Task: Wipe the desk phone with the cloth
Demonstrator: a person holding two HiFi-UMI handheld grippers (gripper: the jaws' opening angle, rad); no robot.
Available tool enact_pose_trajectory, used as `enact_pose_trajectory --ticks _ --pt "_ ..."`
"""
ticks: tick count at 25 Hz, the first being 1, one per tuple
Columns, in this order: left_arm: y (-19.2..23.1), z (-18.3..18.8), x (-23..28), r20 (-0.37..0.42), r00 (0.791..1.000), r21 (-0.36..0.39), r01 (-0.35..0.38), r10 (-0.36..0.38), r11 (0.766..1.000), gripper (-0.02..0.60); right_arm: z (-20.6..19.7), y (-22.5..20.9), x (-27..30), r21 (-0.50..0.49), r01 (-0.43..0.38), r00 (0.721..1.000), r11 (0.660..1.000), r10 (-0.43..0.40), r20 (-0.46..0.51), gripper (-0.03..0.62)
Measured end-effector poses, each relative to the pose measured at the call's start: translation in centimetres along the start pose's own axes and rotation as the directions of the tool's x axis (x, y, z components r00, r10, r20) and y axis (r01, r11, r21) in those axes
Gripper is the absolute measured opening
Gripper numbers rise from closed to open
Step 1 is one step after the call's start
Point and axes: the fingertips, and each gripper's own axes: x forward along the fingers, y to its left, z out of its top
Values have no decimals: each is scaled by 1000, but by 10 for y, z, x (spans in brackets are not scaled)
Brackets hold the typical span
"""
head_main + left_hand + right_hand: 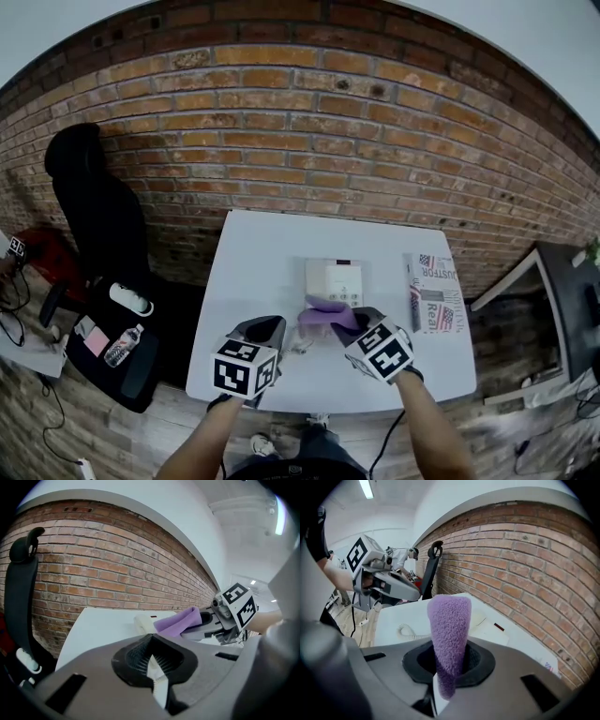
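Between the jaws of the left gripper [151, 662] nothing is being held. The jaws are being pressed together, pad against pad, and are being pointed across the table [93, 625] toward the desk phone [142, 620], which is lying ahead of them and a little to their right. Further right, the cloth [450, 620] is being pinched by the jaws of the right gripper [448, 665]. Its purple free end is being pushed out well past the jaw tips, and the phone is lying just beyond and below that end. Whether the cloth is already touching the phone cannot be told.

By judgement, the step in hand is the bringing of the cloth onto the phone, and the wiping itself is not yet being done. For the next move, the free end is being required flat on the top of the phone and then drawn across it with a firm grip. The phone may slide, so the empty left jaws are possibly being needed to steady it.

No container is being shown on the table. Far to the left of the left jaws, off the table, a bottle [123, 346] is lying, but its content is too small to tell. To the right of the right jaws only a newspaper [433, 291] is lying.
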Motion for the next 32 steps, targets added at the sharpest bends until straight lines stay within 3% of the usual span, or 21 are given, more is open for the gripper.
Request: enact_pose_trajectory --ticks 12,19,24,27,32 --pt "8 22 50 -21 998 -34 -64 63 997 5 61 -107 6 -65 -32 996 997 37 76 44" --pt "30 26 65 -34 987 -75 -158 156 985 5 96 -149 54 -79 -130 986 988 138 98 44" --pt "43 23 65 -42 974 -146 -226 222 963 5 102 -157 102 -83 -254 965 964 258 52 44" --pt "48 20 68 -51 966 -153 -257 252 954 5 101 -153 132 -56 -348 937 936 350 21 44" --pt "57 12 64 -66 950 -169 -311 304 935 5 89 -125 159 -23 -552 832 833 550 -75 44"
